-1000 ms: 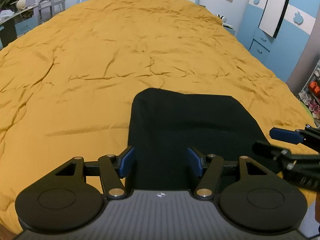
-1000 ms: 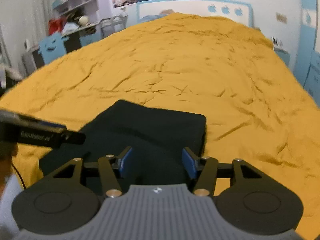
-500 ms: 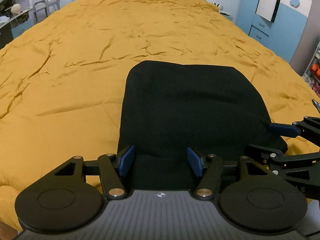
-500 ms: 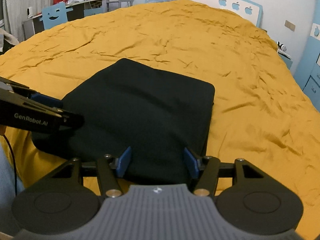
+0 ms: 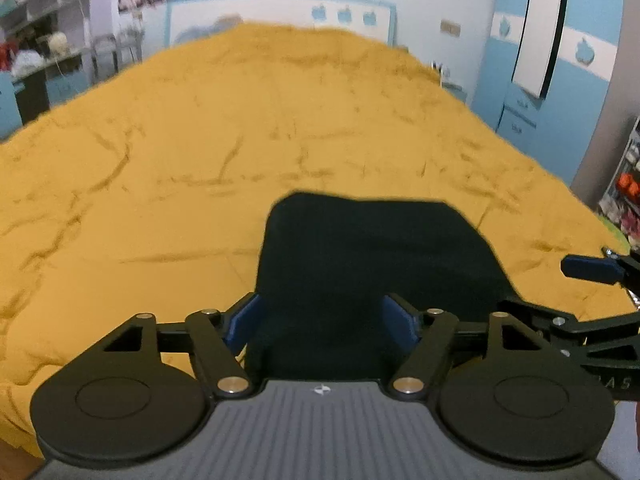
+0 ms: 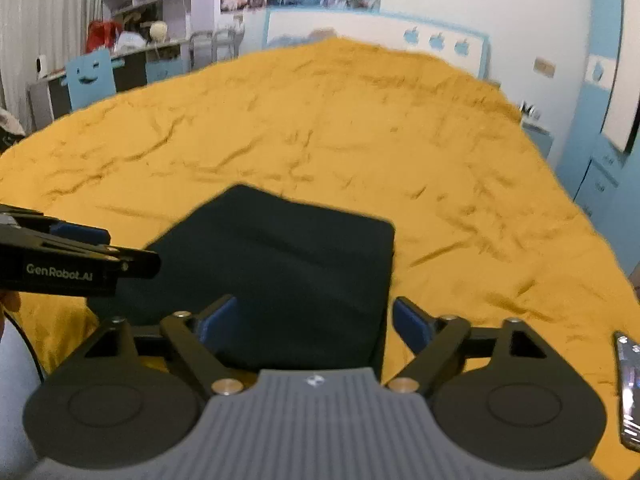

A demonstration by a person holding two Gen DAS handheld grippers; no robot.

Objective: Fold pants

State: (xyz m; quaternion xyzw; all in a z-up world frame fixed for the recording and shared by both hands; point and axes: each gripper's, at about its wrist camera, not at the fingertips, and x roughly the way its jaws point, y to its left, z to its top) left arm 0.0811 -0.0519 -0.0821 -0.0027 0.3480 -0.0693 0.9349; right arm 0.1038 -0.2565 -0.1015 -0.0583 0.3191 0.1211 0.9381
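Observation:
The black pants (image 5: 372,256) lie folded into a flat rectangle on the yellow bedspread (image 5: 160,184). My left gripper (image 5: 322,318) hovers over their near left edge. Its jaws are opening, and the blue pads stand apart from the cloth, pressing nothing. My right gripper (image 6: 314,322) hangs over the near right corner of the pants (image 6: 288,256). Its jaws are also opening and grip nothing. Each gripper shows in the other's view: the right gripper (image 5: 560,292) at the right edge, the left gripper (image 6: 116,248) at the left edge.
A phone (image 6: 628,392) lies on the bedspread at the near right. Behind the bed stands a white and blue headboard (image 5: 280,16). A desk with a blue chair (image 6: 90,76) is at the back left, and blue cabinets (image 5: 520,116) are at the right.
Both grippers have drawn back from the pants and tipped upward, so more of the room shows. Both pairs of jaws have spread wider. The pants lie where they were.

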